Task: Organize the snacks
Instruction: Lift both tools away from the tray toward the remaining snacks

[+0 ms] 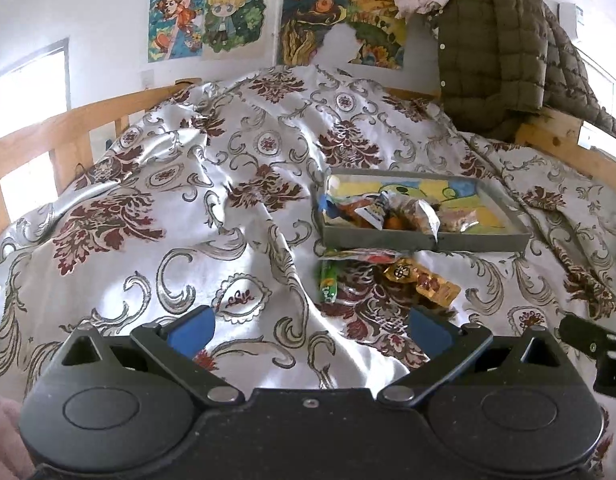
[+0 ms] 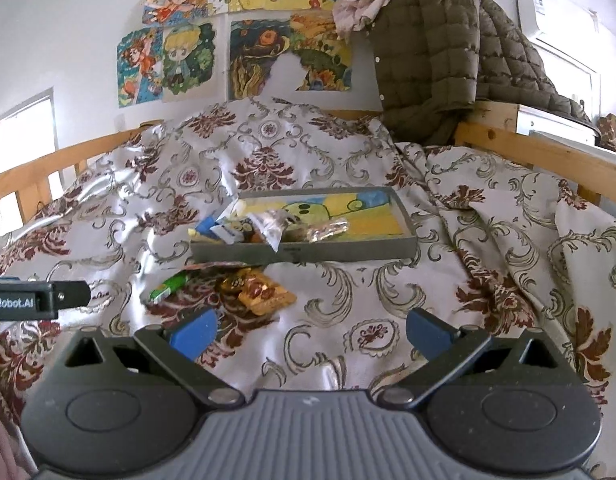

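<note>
The bedspread (image 2: 348, 304) is glossy, satin-like cloth, creased and catching the light, inside a bed frame (image 2: 528, 152) of bare pale wood. The tray (image 2: 308, 252) has matt grey walls that look like card, and holds shiny crinkled foil and plastic snack wrappers (image 2: 276, 228). The quilted jacket (image 2: 428, 60) is matt olive fabric.

A home bedroom: a wooden-railed bed (image 2: 520, 152) under a floral quilt (image 2: 348, 288), cartoon drawings (image 2: 176, 60) on the wall.

The left tool (image 2: 36, 298) reads "nRobot.AI" along its side.
</note>
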